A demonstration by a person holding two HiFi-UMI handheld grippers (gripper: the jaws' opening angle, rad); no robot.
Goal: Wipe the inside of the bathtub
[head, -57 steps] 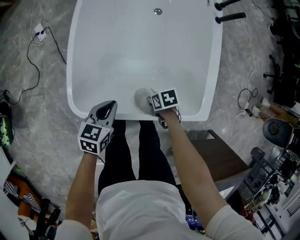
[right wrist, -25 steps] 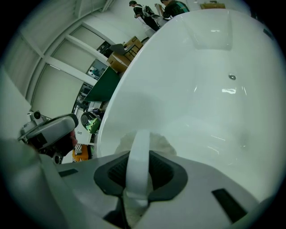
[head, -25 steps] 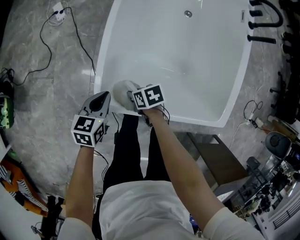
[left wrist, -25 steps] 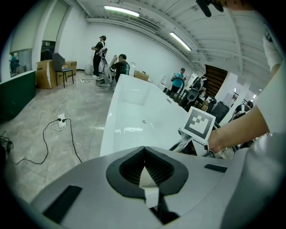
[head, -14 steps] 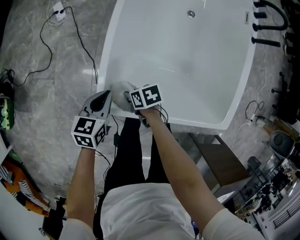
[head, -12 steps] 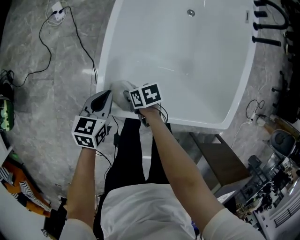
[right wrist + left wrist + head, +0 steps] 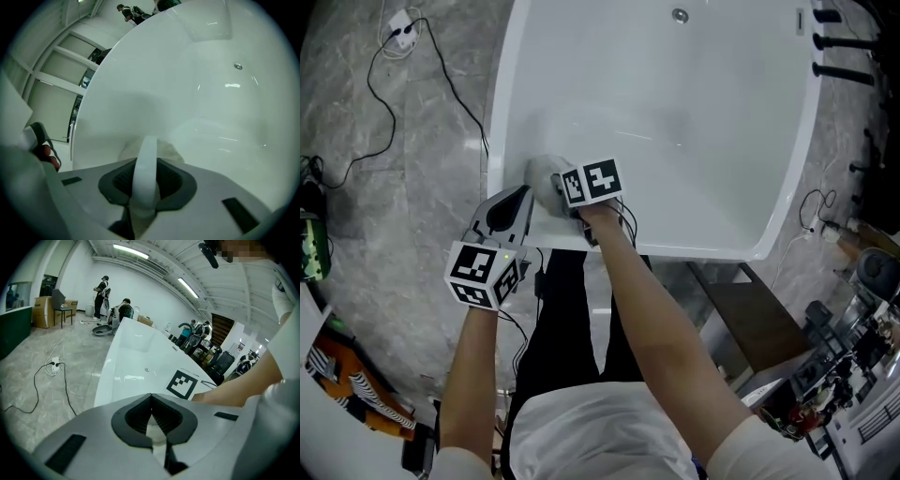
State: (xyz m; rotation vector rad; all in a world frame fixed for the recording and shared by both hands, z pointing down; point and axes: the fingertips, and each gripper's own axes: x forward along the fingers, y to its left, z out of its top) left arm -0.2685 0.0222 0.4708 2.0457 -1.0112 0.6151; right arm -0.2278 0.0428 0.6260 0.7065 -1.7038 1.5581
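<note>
Bathtub (image 7: pixel 675 112) white, lying open just ahead. Against its near inner wall, a pad (image 7: pixel 542 172), clamped by its strap (image 7: pixel 146 159) in right gripper (image 7: pixel 145 187). Left gripper (image 7: pixel 151 404) closed, empty, beside the rim (image 7: pixel 500 122). Should keep pad flat, overlap strokes toward drain (image 7: pixel 679 15).

The head view looks steeply down over the bathtub (image 7: pixel 675 112). Both gripper views sit close behind their own jaws, facing its inside, which all three views share.
</note>
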